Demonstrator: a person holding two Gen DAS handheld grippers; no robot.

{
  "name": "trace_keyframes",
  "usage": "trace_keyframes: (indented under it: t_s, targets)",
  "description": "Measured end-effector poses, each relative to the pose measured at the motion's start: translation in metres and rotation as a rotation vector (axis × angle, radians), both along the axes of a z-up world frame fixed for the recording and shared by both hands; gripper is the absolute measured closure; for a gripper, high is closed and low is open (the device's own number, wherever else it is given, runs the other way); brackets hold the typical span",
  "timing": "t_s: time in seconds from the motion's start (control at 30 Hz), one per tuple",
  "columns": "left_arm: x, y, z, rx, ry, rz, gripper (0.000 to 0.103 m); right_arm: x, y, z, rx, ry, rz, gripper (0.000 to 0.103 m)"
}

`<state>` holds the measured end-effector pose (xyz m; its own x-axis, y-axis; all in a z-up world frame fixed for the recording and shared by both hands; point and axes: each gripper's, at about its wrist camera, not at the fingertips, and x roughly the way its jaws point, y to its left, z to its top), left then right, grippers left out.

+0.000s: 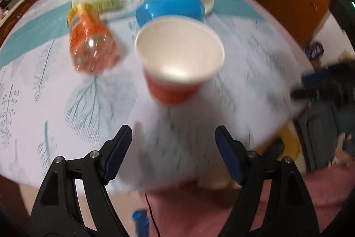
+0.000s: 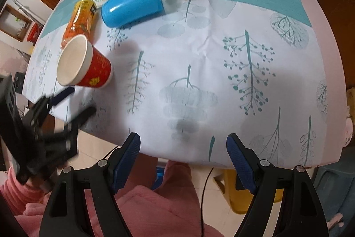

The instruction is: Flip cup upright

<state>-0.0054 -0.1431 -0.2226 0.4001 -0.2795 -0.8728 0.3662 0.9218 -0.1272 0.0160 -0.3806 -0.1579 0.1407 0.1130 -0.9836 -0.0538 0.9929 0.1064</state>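
upright, red cup (image 1: pixel 177 66) stands before left gripper's (image 1: pixel 173 148) parted jaws.

Black hand-held gripper (image 2: pixel 183 141) — blue pads (image 2: pixel 127 161) (pink sleeves)

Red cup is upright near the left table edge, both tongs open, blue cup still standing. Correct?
Not quite: the blue cup is not standing, it lies on its side, as the right wrist view shows. The rest holds: the red cup sits upright near the edge, and the left tongs and right tongs are open.
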Motion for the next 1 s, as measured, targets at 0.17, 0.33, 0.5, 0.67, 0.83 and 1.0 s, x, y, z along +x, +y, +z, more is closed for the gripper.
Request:
trace_keyframes:
  t_s: [0.17, 0.33, 0.5, 0.67, 0.83, 1.0]
  targets:
    - [-0.024, 0.033, 0.031, 0.093, -0.009, 0.072, 0.028, -0.004, 0.008, 0.021, -0.004, -0.037, 0.042, 0.017]
    - [-0.022, 0.059, 0.080, 0.133, 0.027, 0.131, 0.028, -0.025, 0.034, 0.048, 0.070, -0.048, 0.040, 0.012]
    - [-0.007, 0.069, 0.145, 0.166, 0.000, 0.154, 0.028, -0.045, 0.067, 0.091, 0.130, -0.107, 0.024, 0.004]
    - [0.003, 0.079, 0.193, 0.076, -0.056, 0.230, 0.028, -0.052, 0.097, 0.144, 0.177, -0.231, -0.082, 0.002]
    - [-0.005, 0.080, 0.211, 0.145, -0.170, 0.346, 0.027, -0.060, 0.125, 0.177, 0.137, -0.387, -0.138, 0.001]
    - [-0.026, 0.074, 0.211, 0.202, -0.248, 0.356, 0.021, -0.081, 0.153, 0.181, 0.034, -0.482, -0.120, 0.000]
